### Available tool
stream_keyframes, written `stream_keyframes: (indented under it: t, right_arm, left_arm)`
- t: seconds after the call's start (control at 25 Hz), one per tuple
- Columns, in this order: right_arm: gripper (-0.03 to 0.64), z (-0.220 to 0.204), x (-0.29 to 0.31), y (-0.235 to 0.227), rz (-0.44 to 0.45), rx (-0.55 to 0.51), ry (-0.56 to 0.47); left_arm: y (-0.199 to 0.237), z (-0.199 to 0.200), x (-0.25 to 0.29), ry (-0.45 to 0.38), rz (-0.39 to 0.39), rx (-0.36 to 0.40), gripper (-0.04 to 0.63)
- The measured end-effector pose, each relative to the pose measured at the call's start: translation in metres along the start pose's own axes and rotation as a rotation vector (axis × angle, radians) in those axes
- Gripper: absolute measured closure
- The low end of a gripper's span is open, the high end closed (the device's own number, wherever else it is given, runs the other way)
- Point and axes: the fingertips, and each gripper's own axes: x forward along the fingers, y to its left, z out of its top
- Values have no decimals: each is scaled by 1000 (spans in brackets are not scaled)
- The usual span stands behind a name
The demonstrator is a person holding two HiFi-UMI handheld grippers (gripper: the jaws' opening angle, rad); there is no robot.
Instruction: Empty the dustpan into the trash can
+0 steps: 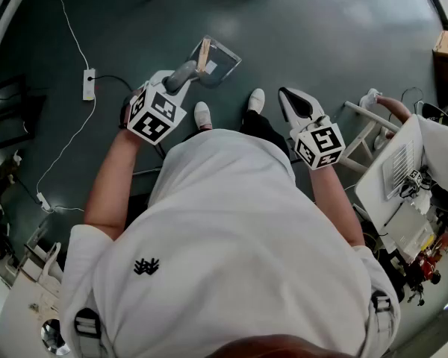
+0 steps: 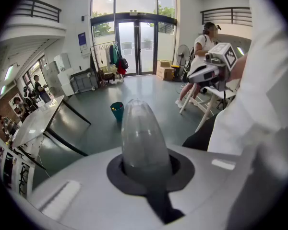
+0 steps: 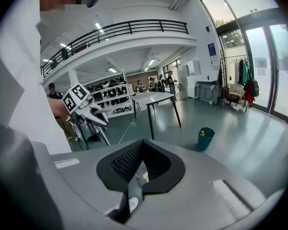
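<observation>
Dustpan (image 1: 221, 63), clear with grey handle, clamped in left gripper (image 1: 179, 78); right gripper (image 1: 290, 99) closed, empty.

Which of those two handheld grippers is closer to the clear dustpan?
Left. The left gripper is shut on the grey handle of the dustpan. The right gripper is empty, apart from the dustpan, off to its right.

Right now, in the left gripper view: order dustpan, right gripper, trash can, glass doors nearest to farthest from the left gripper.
1. dustpan: clamped in the jaws, centre.
2. right gripper: upper right, close by.
3. trash can: on the floor ahead, slightly left.
4. glass doors: far wall, top centre.
</observation>
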Motion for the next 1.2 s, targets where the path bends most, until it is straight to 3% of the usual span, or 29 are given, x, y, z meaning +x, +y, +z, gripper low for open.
stream_keyframes:
  t: [0.2, 0.64, 0.88, 1.2]
  right_arm:
    - [617, 2, -25, -27, 13, -3, -25]
    - [617, -6, -80, -156, 25, 41, -60]
    - [591, -8, -80, -202, 22, 78, -73]
    - [588, 24, -22, -235, -16, 80, -44]
  left_arm:
    - [-24, 30, 3, 13, 17, -4, 531]
    - [-27, 135, 44, 34, 95, -5, 532]
    - [0, 184, 61, 30, 101, -23, 532]
    - [74, 237, 87, 21, 40, 115, 532]
